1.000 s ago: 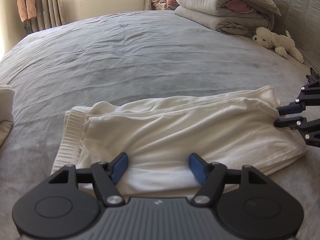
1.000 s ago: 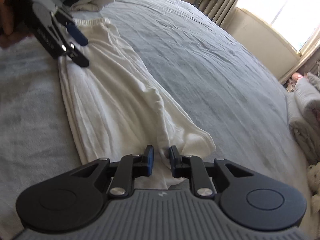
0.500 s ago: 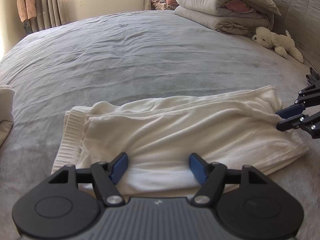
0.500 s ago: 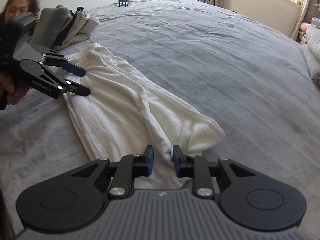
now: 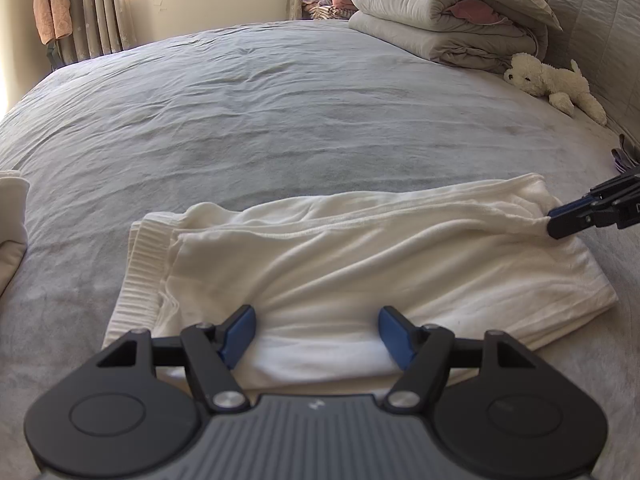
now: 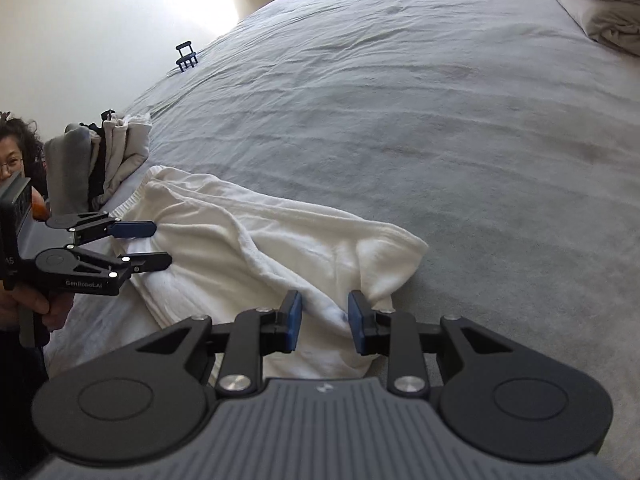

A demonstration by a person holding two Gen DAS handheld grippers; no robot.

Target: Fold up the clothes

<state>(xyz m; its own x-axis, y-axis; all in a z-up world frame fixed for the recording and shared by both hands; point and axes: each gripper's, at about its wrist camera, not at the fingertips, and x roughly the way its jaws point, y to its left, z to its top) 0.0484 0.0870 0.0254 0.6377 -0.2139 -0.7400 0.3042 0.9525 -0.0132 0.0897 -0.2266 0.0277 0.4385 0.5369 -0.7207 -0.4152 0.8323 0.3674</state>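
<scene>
A white garment (image 5: pixel 320 264) lies flat across the grey bed (image 5: pixel 280 120), with its ribbed waistband to the left in the left wrist view. My left gripper (image 5: pixel 316 332) hovers open over the garment's near edge, its blue pads wide apart. It also shows at the waistband end, in a hand, as the left gripper (image 6: pixel 160 244) in the right wrist view. My right gripper (image 6: pixel 325 318) is at the opposite hem end of the garment (image 6: pixel 260 240), with a bunched fold between its pads. In the left wrist view the right gripper (image 5: pixel 554 224) draws a ridge of cloth taut.
Folded grey duvets (image 5: pixel 448 12) and a white plush dog (image 5: pixel 556 84) lie at the bed's far right. A stack of folded clothes (image 6: pixel 100 160) sits beside the waistband end. A small black chair-shaped object (image 6: pixel 187 55) stands at the bed's far edge. A person (image 6: pixel 16 156) is at the left.
My right gripper has rolled and shifted sideways, its pads a little wider apart around the fold. The cloth ridge now runs taut to it. The left gripper has kept still.
</scene>
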